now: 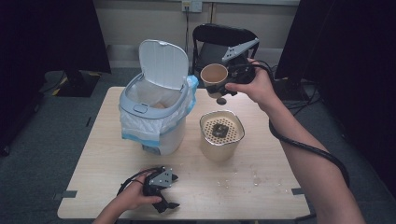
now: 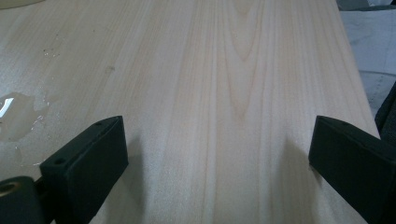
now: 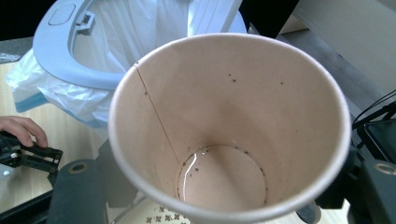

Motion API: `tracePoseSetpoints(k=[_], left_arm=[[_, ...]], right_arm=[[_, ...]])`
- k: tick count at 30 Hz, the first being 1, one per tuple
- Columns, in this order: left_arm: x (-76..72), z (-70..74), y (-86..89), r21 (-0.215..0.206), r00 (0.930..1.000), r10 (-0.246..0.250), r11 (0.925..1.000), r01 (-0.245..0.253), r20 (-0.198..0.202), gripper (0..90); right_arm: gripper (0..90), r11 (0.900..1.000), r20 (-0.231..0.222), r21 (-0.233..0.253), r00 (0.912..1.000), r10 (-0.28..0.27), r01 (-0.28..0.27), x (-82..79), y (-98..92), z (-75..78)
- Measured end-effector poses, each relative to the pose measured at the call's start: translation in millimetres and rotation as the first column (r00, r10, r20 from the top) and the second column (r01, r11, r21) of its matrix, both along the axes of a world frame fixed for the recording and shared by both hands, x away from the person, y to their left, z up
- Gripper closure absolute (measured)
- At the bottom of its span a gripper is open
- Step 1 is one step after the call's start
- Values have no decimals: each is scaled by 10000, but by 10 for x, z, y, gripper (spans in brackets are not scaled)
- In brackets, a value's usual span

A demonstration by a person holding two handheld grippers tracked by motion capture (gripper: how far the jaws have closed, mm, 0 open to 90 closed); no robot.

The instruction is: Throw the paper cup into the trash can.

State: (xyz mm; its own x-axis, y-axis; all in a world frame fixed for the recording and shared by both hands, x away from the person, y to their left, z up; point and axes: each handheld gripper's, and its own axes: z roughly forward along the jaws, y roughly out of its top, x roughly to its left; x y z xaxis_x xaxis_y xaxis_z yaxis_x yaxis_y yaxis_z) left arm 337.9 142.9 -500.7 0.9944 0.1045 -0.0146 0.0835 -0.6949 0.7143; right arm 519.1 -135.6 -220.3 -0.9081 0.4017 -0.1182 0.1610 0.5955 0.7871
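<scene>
Right gripper [image 1: 223, 80] clamps tilted cup [image 1: 214, 74] near bin [image 1: 140, 110]; left gripper [image 2: 217, 154] wide open, empty; risk: dregs drip onto table [image 1: 261, 158] before reaching bin.

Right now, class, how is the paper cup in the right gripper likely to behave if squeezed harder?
The paper cup looks thin-walled, so it would probably dent. Almost empty, with a film of liquid at the bottom, it is likely very light. The right gripper holds it tilted, so drops may spill.

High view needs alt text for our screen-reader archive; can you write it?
The right gripper holds a paper cup beside an open-lidded white bin and above a strainer-topped container. The left gripper rests on the wooden table.
</scene>
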Motion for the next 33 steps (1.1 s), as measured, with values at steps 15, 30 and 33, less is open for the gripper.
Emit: tracePoseSetpoints(k=[15,30,33], left_arm=[[-5,-4,-8,-31,10000,-13,10000,13,-29,24],[-7,-8,-11,-73,10000,-16,10000,16,-48,22],[-11,-7,-16,-34,10000,-17,10000,17,-75,14]], right_arm=[[269,9998,116,71,9998,185,-186,18,219,217],[267,9978,20,198,9980,634,-635,14,541,339],[266,9975,57,161,9976,693,-694,24,631,327]])
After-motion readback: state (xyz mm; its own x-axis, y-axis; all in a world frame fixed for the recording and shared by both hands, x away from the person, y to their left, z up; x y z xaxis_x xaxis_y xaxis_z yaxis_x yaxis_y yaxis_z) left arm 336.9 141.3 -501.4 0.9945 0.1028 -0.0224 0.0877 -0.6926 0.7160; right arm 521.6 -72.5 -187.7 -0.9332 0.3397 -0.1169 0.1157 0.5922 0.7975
